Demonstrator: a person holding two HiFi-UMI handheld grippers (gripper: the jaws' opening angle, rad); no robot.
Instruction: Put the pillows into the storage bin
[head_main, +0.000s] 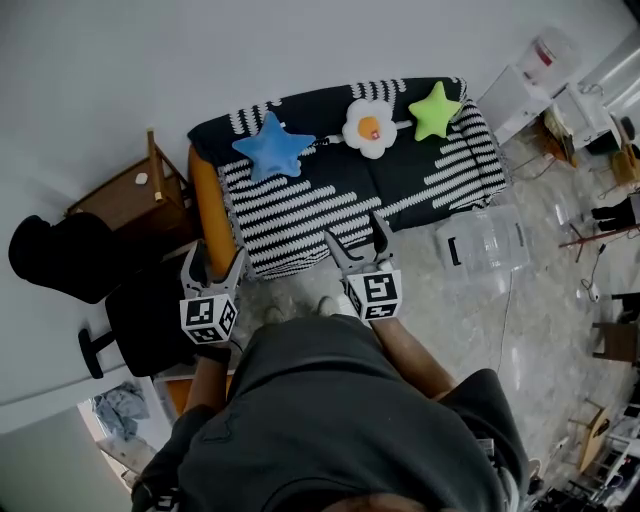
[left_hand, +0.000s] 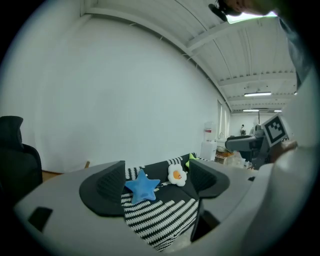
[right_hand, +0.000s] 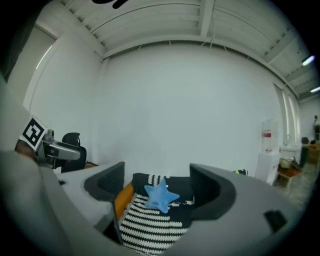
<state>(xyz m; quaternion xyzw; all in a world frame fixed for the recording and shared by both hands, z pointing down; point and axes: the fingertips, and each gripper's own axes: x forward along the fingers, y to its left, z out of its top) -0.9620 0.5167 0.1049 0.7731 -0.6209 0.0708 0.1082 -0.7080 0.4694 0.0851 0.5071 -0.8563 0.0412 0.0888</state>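
Left gripper (head_main: 214, 258) and right gripper (head_main: 355, 232) both wide open, empty, short of the sofa (head_main: 300, 215). Blue star pillow (head_main: 272, 147), flower pillow (head_main: 369, 127), green star pillow (head_main: 435, 110) lie on it. Clear bin (head_main: 482, 245) beside it.

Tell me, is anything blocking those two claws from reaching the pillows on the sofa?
Nothing visible. The left gripper and right gripper hang open and empty before the sofa; only bare striped seat lies between them and the blue star pillow, flower pillow and green star pillow.

Head view looks steeply down; both gripper views face the sofa (head_main: 420, 180), sharing the blue star pillow (head_main: 272, 146).
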